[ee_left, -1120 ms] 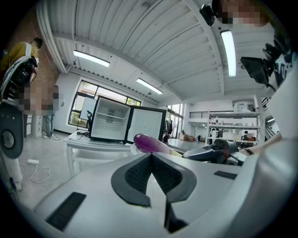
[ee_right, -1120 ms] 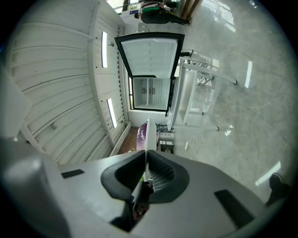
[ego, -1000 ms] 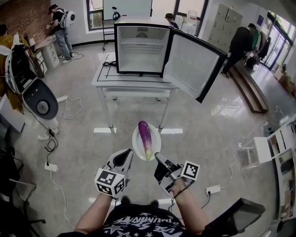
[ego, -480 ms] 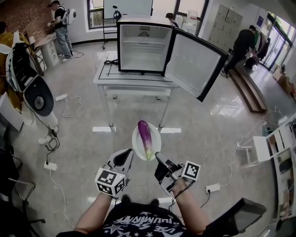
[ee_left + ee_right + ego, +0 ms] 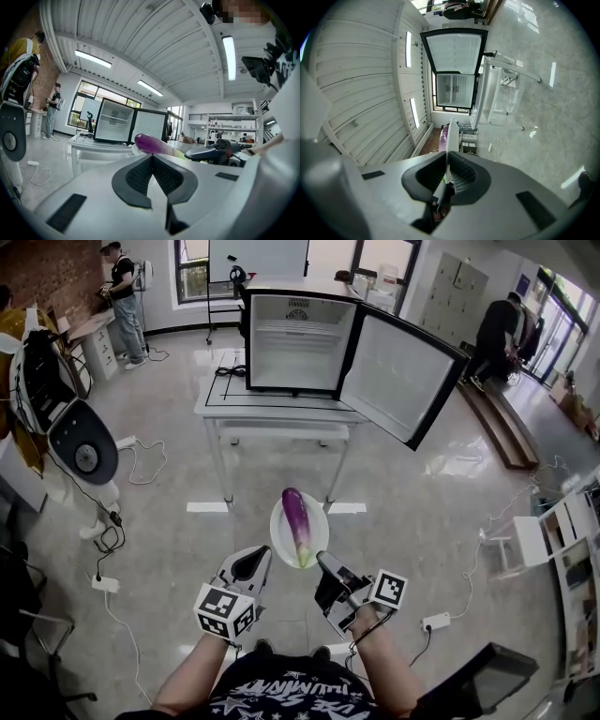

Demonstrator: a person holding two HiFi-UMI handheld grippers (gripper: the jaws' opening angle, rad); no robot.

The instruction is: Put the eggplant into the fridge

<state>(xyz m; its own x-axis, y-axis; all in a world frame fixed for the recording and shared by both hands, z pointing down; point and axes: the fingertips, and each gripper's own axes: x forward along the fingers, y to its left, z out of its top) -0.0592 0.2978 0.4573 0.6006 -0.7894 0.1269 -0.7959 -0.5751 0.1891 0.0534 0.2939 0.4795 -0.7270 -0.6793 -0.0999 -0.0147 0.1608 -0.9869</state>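
We've got the eggplant [image 5: 297,526] lying lengthwise on a white plate [image 5: 277,526], lower middle of the head view, held up over the floor. Our right gripper [image 5: 324,566] has its jaws pinched on the plate's near rim; the right gripper view shows the plate edge-on between them. Our left gripper [image 5: 253,561] sits just beside the plate, jaws pressed together on nothing. The fridge [image 5: 295,343] stands on the surface [image 5: 272,407] at upper middle, door [image 5: 403,371] swung wide, well apart from us.

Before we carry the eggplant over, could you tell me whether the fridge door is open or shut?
Open: the door stands swung wide, and the inside of the fridge shows.
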